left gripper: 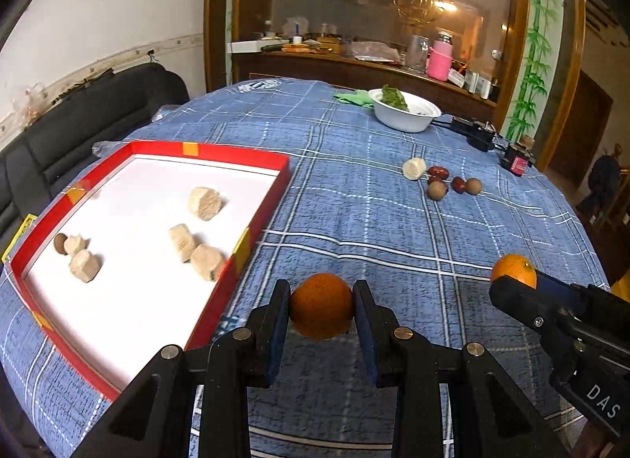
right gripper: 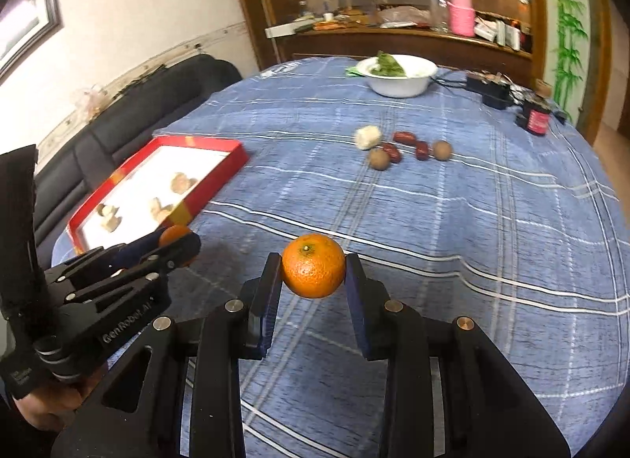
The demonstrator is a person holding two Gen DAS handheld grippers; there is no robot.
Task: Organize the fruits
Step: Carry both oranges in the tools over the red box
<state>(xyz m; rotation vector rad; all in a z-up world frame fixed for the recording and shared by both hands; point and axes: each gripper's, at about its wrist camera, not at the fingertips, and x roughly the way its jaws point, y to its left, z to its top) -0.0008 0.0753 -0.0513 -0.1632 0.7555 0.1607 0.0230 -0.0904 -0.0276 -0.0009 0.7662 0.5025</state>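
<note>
Fruits lie partly on the worktop [left gripper: 354, 198], partly in our claws. The red tray [left gripper: 252, 218] at left holds pale chunks [left gripper: 204, 202]. Our left claw [left gripper: 321, 310] clenches one orange [left gripper: 321, 306] just beside the tray's corner; our right claw [right gripper: 314, 275] clenches another orange [right gripper: 314, 265] above the cloth. Dates [right gripper: 405, 138] and small brown fruits [right gripper: 441, 150] sit farther back.

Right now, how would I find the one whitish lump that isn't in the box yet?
Start at the red box on the blue checked tablecloth, then look across toward the white bowl. Short of the bowl lies a small cluster of fruit. The whitish lump sits at its box-side end, the only pale piece beside dark red dates and round brown fruits.
</note>
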